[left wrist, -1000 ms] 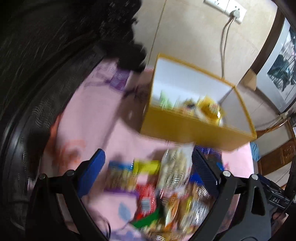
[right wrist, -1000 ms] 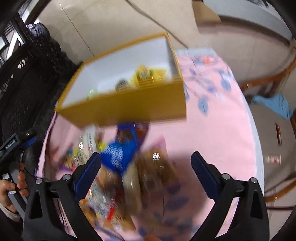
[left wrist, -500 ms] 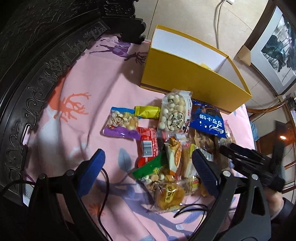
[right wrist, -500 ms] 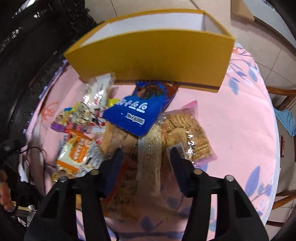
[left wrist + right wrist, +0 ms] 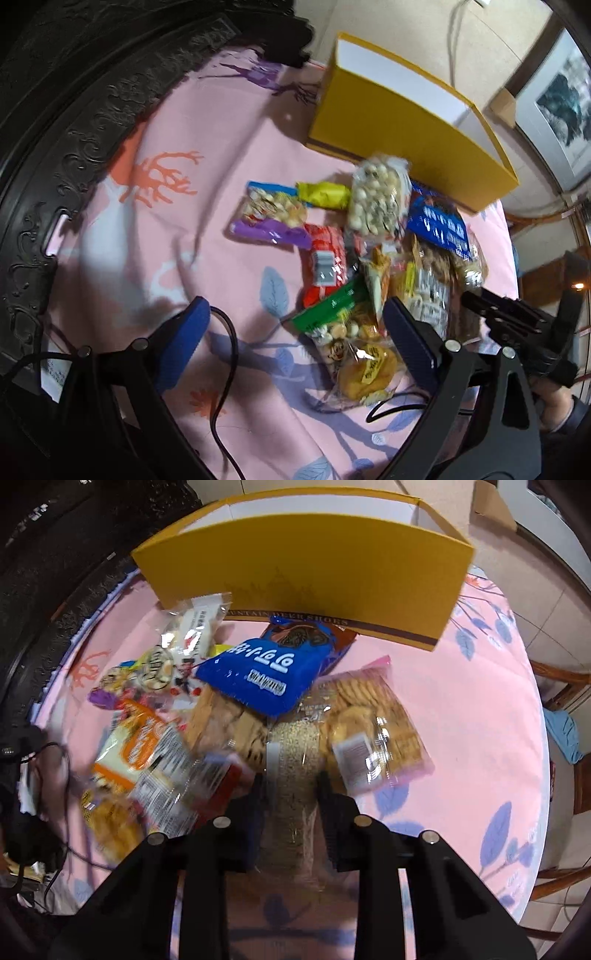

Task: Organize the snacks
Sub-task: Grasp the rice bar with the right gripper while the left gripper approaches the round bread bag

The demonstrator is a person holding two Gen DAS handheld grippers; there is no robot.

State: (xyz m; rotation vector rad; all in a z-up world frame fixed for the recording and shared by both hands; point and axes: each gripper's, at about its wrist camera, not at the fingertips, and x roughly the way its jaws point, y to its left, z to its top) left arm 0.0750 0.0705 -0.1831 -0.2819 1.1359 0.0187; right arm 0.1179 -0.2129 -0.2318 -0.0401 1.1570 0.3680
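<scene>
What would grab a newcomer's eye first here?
Probably the tall yellow cardboard box at the far edge of the pink patterned tablecloth, with a jumble of snack packets in front, the bright blue bag on top. Nearer, the right tool has just closed on a clear packet of pale seeded bars.

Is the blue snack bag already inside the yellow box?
No. The blue snack bag lies on the pink cloth in front of the yellow box.

The yellow box [image 5: 303,568] bears "MOUNTAIN DEER SHOES" along its lower brown band. Print on the snack packets is not legible.
</scene>
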